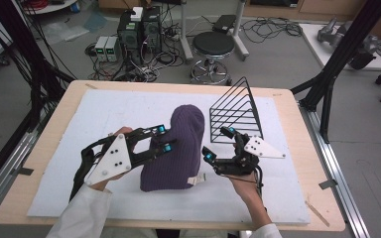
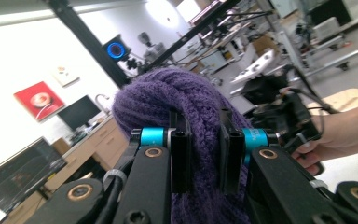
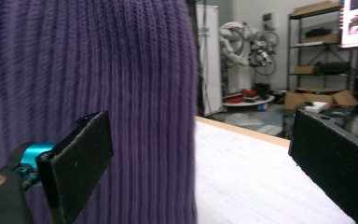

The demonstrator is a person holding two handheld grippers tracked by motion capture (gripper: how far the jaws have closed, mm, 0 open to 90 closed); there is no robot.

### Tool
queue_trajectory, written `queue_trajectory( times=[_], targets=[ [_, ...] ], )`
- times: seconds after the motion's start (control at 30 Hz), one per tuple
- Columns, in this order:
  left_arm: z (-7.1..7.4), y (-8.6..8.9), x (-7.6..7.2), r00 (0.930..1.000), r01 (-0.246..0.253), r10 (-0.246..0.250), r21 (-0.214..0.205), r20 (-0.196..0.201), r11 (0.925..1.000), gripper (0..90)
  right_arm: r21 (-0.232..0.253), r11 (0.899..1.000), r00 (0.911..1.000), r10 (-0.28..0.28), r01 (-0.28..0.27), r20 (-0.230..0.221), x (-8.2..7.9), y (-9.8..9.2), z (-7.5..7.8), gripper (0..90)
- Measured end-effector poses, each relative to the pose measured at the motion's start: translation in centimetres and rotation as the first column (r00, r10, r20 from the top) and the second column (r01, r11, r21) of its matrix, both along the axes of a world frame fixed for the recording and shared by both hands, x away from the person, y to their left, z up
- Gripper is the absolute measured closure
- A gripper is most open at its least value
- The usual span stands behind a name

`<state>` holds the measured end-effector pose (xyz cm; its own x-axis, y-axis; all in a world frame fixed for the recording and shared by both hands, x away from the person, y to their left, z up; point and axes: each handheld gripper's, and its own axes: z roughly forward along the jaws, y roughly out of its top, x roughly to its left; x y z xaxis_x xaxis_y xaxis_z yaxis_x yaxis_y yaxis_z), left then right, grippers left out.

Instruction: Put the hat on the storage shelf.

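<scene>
A: left side first; what's the left tool point(image 1: 164, 139) doing?

B: jaws clamped on the purple knit hat point(image 1: 176, 148), pinching a fold of the ribbed fabric on its left flank; in the left gripper view the pads point(image 2: 182, 154) stand nearly together with the knit bunched between them and bulging up over the top (firm grip, fabric squeezed narrow).

A: and the hat itself?

B: middle of the desk point(image 1: 44, 163), on the white cloth point(image 1: 104, 114); crown end points away from the person, cuff end toward them; it stands raised rather than lying flat, held up at the left tool's pinch; a small pale tag point(image 1: 196, 179) shows at its lower right corner, toward the right tool.

A: right side?

B: right tool point(image 1: 219, 145) sits just beside the hat's right edge, jaws wide apart, holding nothing; in the right gripper view one pad point(image 3: 81, 158) sits in front of the purple knit point(image 3: 98, 84), the other well off to the right over the bare white cloth; can't tell whether the near pad touches the fabric.

A: anything past that?

B: a black wire rack point(image 1: 238, 111) stands on the cloth just beyond the right tool, near the hat's right side but apart from it.
</scene>
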<state>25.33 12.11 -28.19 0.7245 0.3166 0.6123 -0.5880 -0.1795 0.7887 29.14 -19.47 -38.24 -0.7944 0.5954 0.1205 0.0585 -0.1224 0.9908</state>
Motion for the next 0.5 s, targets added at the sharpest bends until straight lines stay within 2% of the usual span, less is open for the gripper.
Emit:
queue_trajectory(
  times=[0.13,0.2,0.3,0.37,0.47,0.5],
  targets=[
    [0.0,0.1,-0.1,0.9994,0.034,-0.034,0.009,-0.002,0.9994,78.6,-0.008,0.999,0.9988,0.048,-0.048,-0.005,0.5,0.8,0.3,5.6],
    [0.0,0.2,-0.1,0.9989,0.047,-0.047,0.004,0.003,0.9989,78.6,0.005,0.996,0.9956,0.091,-0.091,-0.021,0.7,1.1,0.2,8.8],
    [0.0,0.4,-0.1,0.999,0.045,-0.045,-0.003,0.003,0.999,78.6,0.008,0.986,0.9846,0.167,-0.167,-0.051,0.9,1.4,0.1,29.1],
    [-0.2,0.5,0.0,0.9991,0.043,-0.043,-0.004,-0.002,0.9991,78.6,-0.004,0.983,0.9815,0.184,-0.184,-0.054,0.8,1.7,0.1,43.7],
    [-0.5,0.6,0.2,0.9993,0.035,-0.035,-0.005,-0.011,0.9994,78.6,-0.022,0.974,0.9724,0.222,-0.224,-0.072,0.5,2.3,0.2,58.6],
    [-0.5,0.6,0.2,0.9993,0.035,-0.035,-0.005,-0.011,0.9994,78.6,-0.038,0.975,0.9735,0.215,-0.218,-0.078,0.4,2.5,0.2,64.9]
  ],
)
